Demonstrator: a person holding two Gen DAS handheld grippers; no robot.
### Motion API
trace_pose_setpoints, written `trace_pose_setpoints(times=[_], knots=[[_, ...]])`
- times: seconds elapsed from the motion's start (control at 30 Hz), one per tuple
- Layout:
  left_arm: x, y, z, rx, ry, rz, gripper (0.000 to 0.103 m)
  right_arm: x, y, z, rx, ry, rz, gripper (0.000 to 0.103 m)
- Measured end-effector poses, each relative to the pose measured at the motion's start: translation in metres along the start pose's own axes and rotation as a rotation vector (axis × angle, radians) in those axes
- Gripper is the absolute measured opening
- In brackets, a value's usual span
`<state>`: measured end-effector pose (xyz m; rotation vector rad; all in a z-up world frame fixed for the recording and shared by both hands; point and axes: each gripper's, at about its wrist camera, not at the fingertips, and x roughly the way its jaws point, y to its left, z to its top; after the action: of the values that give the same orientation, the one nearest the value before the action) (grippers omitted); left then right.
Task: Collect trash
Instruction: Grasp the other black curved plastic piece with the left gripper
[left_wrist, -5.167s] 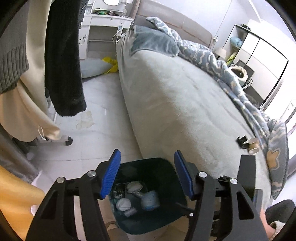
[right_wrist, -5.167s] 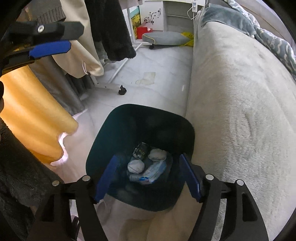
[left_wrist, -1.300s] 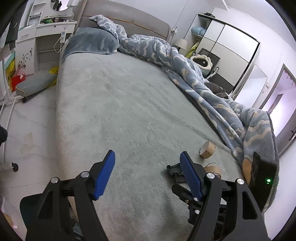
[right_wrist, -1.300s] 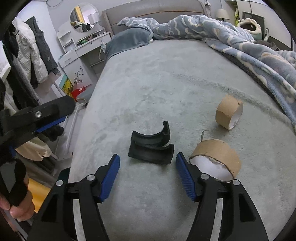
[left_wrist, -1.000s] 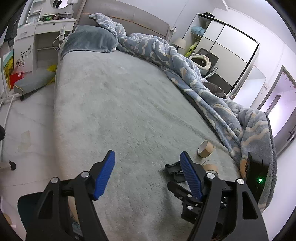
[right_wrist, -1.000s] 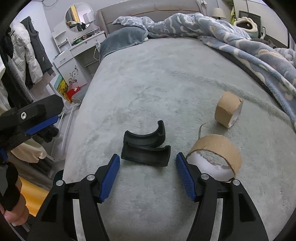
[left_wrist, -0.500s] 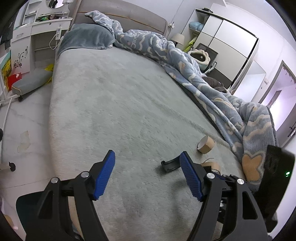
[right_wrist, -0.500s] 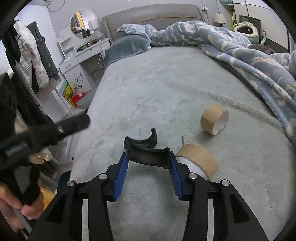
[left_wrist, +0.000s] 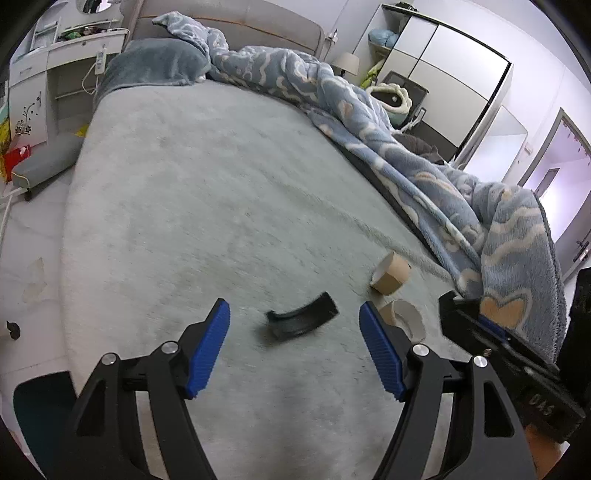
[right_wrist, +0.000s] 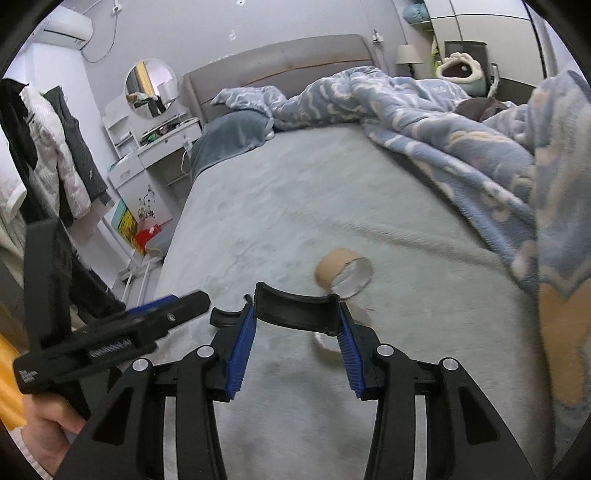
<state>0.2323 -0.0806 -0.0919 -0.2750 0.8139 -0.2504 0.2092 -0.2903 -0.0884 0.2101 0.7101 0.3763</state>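
My right gripper (right_wrist: 296, 317) is shut on a black curved plastic piece (right_wrist: 295, 304) and holds it clear above the grey bed. A second black curved piece (left_wrist: 303, 319) lies on the bed (left_wrist: 221, 206), just ahead of and between the fingertips of my left gripper (left_wrist: 294, 321), which stands open and apart from it. In the right wrist view only an end of that second piece (right_wrist: 223, 318) shows behind the left pad. Two cardboard tape rolls lie close by: one (left_wrist: 391, 273) on its side, the other (left_wrist: 404, 317) nearer, partly hidden.
A dark bin (left_wrist: 33, 413) stands on the floor at the bed's near left corner. A rumpled blue blanket (left_wrist: 424, 177) covers the bed's right side. A hand (right_wrist: 44, 435) holds the left tool at the left of the right wrist view. Clothes (right_wrist: 55, 158) hang beyond it.
My right gripper closed on one of the two black pieces and lifted it off the bed. My left gripper moved forward over the bed, so the remaining piece now lies between its tips.
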Motion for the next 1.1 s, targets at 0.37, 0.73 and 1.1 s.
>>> trace_pose_setpoints(times=[0.37, 0.73, 1.1], knots=[[0.026, -0.017, -0.007, -0.023, 0.028, 0.059, 0.075, -0.017, -0.025, 0.000, 0.027, -0.024, 0.002, 0.045], [0.043, -0.013, -0.007, -0.104, 0.029, 0.135, 0.072, -0.027, -0.042, -0.008, 0.032, -0.021, -0.002, 0.045], [0.045, -0.016, -0.009, -0.093, 0.009, 0.187, 0.048, -0.033, -0.047, -0.010, 0.046, -0.025, 0.003, 0.045]])
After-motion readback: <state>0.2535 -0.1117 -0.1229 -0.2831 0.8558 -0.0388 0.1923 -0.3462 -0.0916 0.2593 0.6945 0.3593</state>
